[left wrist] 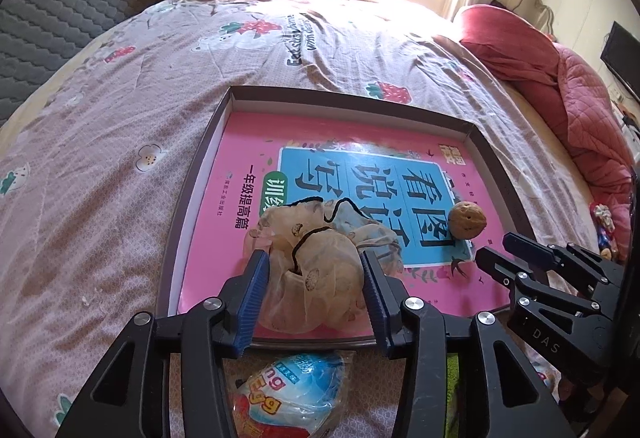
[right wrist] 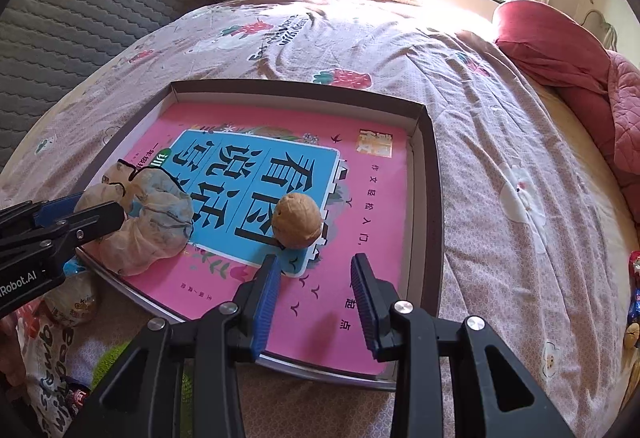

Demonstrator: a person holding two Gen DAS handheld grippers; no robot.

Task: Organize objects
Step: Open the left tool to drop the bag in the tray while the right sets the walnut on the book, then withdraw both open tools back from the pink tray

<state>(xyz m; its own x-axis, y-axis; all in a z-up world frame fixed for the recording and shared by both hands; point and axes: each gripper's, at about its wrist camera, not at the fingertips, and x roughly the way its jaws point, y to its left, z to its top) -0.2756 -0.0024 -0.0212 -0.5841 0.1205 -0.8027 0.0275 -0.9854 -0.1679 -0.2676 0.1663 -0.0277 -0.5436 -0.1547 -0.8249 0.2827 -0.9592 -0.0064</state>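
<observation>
Left gripper [left wrist: 314, 280]: its 2 blue pads stood on both sides of the mesh pouch, partly open; whether they pressed the fabric or only touched it, I could not tell.
Right gripper [right wrist: 316, 292]: partly open, with nothing between the pads, over the near part of the book, just in front of the walnut.
Mesh pouch [left wrist: 316, 258]: a beige drawstring bag with a black cord, lying on the pink book [left wrist: 360, 174] at the near-left part of the tray.
Walnut [right wrist: 297, 220]: on the blue title panel of the book, apart from the pouch.
Tray [right wrist: 430, 174]: a shallow dark-rimmed box on the flowered bedsheet [right wrist: 500, 142].
Snack packet [left wrist: 294, 394]: on the sheet just before the tray's near rim.
</observation>
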